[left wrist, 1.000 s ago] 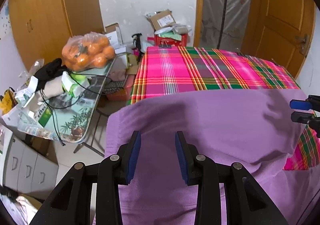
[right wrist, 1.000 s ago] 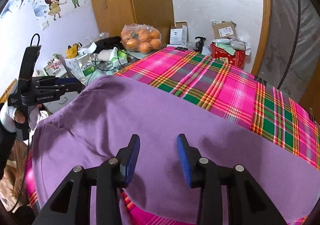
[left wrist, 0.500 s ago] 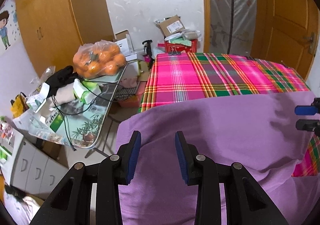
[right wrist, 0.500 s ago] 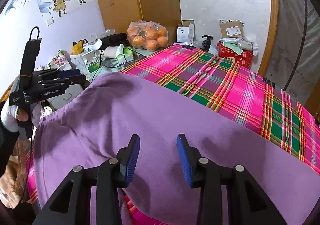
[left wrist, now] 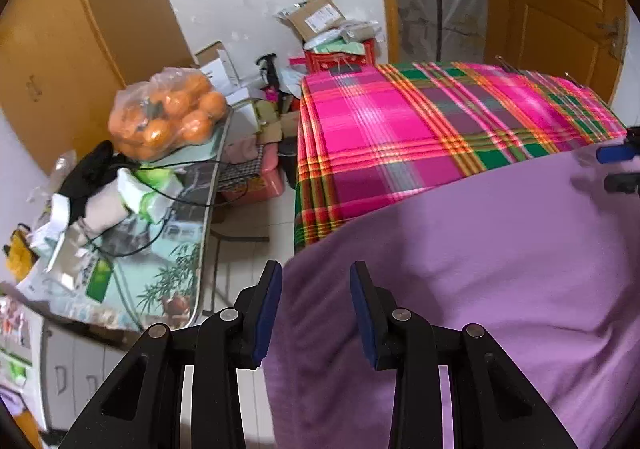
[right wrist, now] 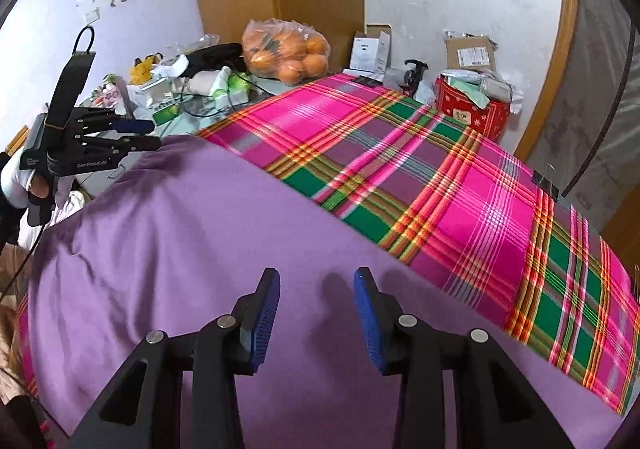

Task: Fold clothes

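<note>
A purple garment (left wrist: 480,269) lies spread over the near part of a table covered with a pink and green plaid cloth (left wrist: 400,129). My left gripper (left wrist: 316,289) hovers open over the garment's left edge, with nothing between its fingers. At the far right of the left wrist view, my right gripper (left wrist: 618,167) shows its tips apart above the fabric. In the right wrist view, my right gripper (right wrist: 316,289) stands open over the purple garment (right wrist: 180,241). A gloved hand holds my left gripper (right wrist: 136,135) at the garment's far left corner.
A glass side table (left wrist: 192,249) to the left carries a bag of oranges (left wrist: 168,113), cables and packets. Boxes and a red container (right wrist: 472,109) stand past the table's far end. Binder clips (right wrist: 544,179) hold the cloth at the right edge.
The left gripper has shifted towards the garment's left edge, so floor and side table now show beside it. Both grippers stay open, and the garment lies as before.
</note>
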`<state>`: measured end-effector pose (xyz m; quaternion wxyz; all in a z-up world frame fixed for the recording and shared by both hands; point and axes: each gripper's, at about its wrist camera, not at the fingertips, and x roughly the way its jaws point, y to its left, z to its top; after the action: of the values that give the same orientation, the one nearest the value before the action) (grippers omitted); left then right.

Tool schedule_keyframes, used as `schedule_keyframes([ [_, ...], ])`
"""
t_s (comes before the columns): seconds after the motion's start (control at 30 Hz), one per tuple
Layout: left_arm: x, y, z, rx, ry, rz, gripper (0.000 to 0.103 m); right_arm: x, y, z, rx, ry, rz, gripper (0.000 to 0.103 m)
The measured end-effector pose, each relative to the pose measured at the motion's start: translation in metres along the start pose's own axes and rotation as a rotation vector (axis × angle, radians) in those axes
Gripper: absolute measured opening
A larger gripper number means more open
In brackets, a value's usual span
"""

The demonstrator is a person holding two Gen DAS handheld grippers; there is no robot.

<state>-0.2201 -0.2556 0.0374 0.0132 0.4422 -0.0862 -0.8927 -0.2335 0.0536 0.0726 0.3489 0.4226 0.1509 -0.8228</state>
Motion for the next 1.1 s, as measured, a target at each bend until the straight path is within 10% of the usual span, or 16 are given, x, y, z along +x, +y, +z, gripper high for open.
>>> schedule_keyframes([
  [0.6,0.04,0.017,0.01,0.056,-0.01,-0.136,0.037,0.053,-0.038,0.014,-0.067,0.083,0.056,0.039],
  [0.77,0.035,0.01,0.004,0.081,-0.034,-0.179,0.014,0.05,-0.03,0.01,-0.1,0.091,0.088,0.005],
  [1.1,-0.001,0.002,0.005,0.077,-0.092,-0.115,0.003,-0.014,-0.003,0.01,-0.104,-0.027,0.001,0.004],
])
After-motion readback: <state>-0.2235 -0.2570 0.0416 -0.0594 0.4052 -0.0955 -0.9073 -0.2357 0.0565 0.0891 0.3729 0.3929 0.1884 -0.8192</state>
